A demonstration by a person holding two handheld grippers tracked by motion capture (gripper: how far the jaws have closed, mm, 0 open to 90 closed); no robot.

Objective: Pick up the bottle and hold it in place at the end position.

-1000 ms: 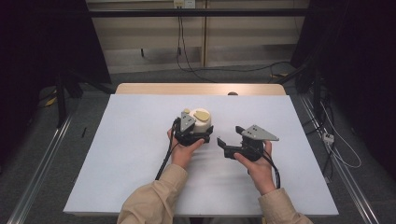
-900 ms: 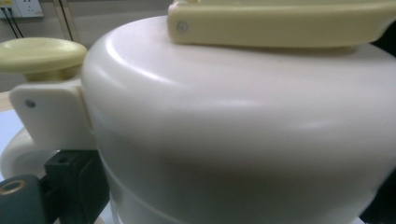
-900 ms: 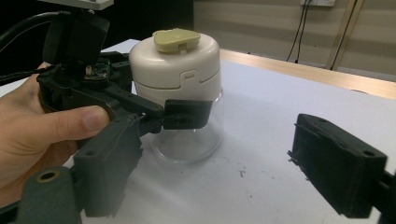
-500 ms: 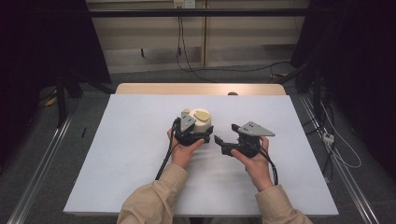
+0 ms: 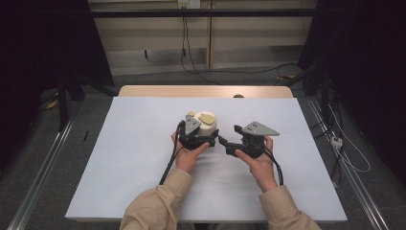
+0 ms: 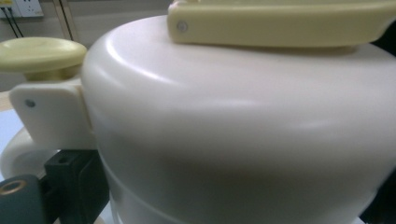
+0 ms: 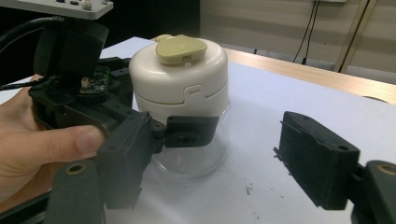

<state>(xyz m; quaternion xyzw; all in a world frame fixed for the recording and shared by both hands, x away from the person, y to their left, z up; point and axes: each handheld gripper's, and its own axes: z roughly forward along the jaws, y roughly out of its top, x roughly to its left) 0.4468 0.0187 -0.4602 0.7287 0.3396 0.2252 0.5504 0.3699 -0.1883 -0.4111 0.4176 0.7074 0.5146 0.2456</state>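
Observation:
A cream-white jar (image 5: 207, 125) with a yellow tab on its lid and a clear base stands mid-table. My left gripper (image 5: 205, 135) is shut on its lower body; one of its fingers (image 7: 191, 131) presses the jar's side. In the left gripper view the jar (image 6: 233, 130) is very close, with a black finger (image 6: 70, 182) at the bottom left. My right gripper (image 5: 230, 136) is just right of the jar and points at it. Its jaws have just been closing but stand apart. Nothing is between them in the right gripper view (image 7: 219, 154); the jar (image 7: 180, 84) is ahead.
The jar stands on a white sheet (image 5: 119, 167) over a wooden table whose far edge (image 5: 201, 91) shows at the back. Cables lie on the floor behind and to the right. A person's hands and beige sleeves come in from the bottom.
The right gripper has edged left toward the jar and its jaws have narrowed. The left gripper and the jar have stayed put.

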